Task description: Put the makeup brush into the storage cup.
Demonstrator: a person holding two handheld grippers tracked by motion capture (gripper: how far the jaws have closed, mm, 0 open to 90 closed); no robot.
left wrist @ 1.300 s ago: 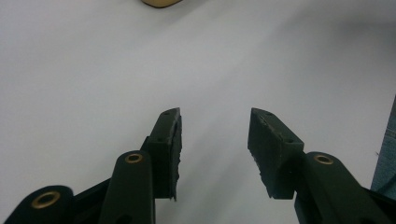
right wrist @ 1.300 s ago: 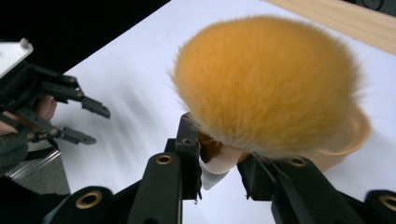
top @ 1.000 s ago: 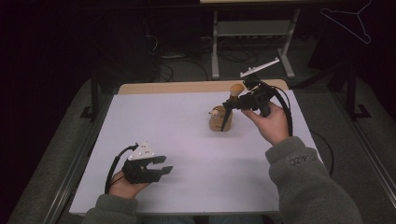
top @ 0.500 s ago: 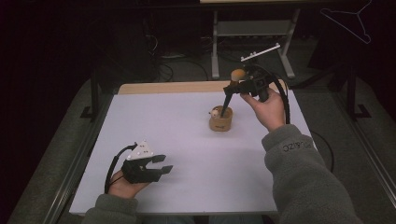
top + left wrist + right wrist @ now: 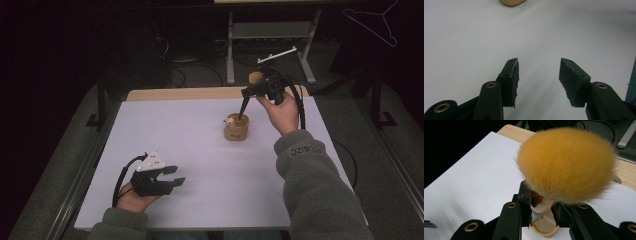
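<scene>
The right gripper (image 5: 256,89) has its jaws clamped on a makeup brush with a fluffy orange head (image 5: 566,165), dark handle slanting down into the small tan wooden holder (image 5: 236,131) mid-tabletop. The left gripper (image 5: 172,183), jaws apart and empty, lies well apart.

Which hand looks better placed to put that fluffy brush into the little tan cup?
The right. The right gripper already clamps the brush, its dark handle angling down toward the cup. The left gripper rests at the table's near corner, jaws apart with nothing between them, far from the cup.
</scene>
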